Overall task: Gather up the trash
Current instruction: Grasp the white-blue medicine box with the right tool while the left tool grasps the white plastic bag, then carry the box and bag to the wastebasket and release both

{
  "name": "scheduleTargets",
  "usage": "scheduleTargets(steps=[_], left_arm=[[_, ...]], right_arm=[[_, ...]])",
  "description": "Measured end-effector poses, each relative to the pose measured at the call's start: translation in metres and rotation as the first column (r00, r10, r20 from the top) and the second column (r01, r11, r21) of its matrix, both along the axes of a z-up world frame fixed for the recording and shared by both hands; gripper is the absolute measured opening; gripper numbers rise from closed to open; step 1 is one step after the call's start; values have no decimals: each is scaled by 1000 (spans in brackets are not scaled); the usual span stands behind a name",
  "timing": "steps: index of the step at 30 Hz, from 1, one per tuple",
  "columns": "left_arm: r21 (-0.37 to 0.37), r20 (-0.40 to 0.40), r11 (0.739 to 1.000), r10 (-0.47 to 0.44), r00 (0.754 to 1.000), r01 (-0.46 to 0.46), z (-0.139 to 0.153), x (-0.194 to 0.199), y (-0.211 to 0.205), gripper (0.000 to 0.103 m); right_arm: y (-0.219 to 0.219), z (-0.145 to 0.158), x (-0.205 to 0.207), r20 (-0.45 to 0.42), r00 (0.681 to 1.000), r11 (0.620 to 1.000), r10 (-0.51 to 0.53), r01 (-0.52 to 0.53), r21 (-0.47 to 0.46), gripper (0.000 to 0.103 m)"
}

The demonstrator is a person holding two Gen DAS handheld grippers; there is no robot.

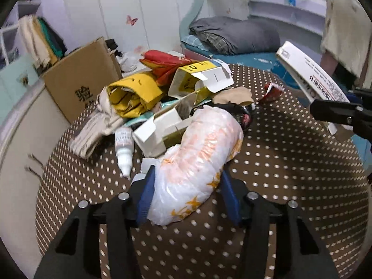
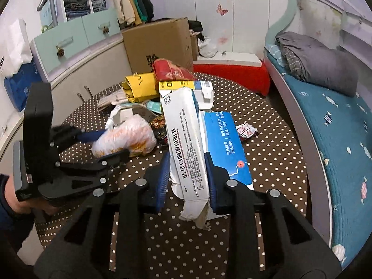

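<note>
Black plastic left gripper (image 1: 186, 200) and right gripper (image 2: 187, 179), blue ribbed pads (image 2: 162, 181), silver screws, dark blue sleeve (image 2: 7, 200)

The counter (image 1: 279, 162) wears a matt brown cloth with pale dots. The bag (image 1: 197, 162) is thin, crinkly, glossy translucent plastic with orange print. The flattened box (image 2: 193, 139) is smooth printed card, torn rough at its near end. The left tongs (image 1: 188, 197) and right tongs (image 2: 187, 179) are matt black plastic with ribbed blue pads and shiny metal pins. The small bottle (image 1: 124, 148) is smooth white plastic. The carton (image 1: 79, 79) is dull brown corrugated cardboard.
</note>
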State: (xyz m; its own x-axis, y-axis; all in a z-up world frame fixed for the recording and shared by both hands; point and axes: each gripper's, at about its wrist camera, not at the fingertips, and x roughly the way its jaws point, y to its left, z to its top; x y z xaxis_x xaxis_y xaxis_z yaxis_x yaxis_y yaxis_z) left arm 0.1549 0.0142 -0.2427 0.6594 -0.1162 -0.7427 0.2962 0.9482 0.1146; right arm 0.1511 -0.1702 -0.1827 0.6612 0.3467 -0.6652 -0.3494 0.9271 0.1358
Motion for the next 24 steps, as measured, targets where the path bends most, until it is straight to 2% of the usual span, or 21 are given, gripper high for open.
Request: scheduleTargets(steps=[7, 14, 19, 24], left_arm=[[-111, -10, 992, 58, 998, -58, 11, -18, 11, 49], [-208, 23, 977, 50, 999, -44, 41, -31, 0, 49], [-269, 44, 963, 35, 998, -22, 63, -26, -20, 49], [-313, 53, 949, -2, 999, 18, 79, -17, -47, 49]], right_arm=[[-5, 11, -11, 34, 999, 1000, -9, 9, 12, 29], [-27, 28, -17, 72, 996, 998, -45, 42, 38, 29], [-60, 42, -18, 92, 989, 990, -114, 105, 95, 29], [-113, 49, -18, 85, 971, 961, -224, 205, 183, 29]])
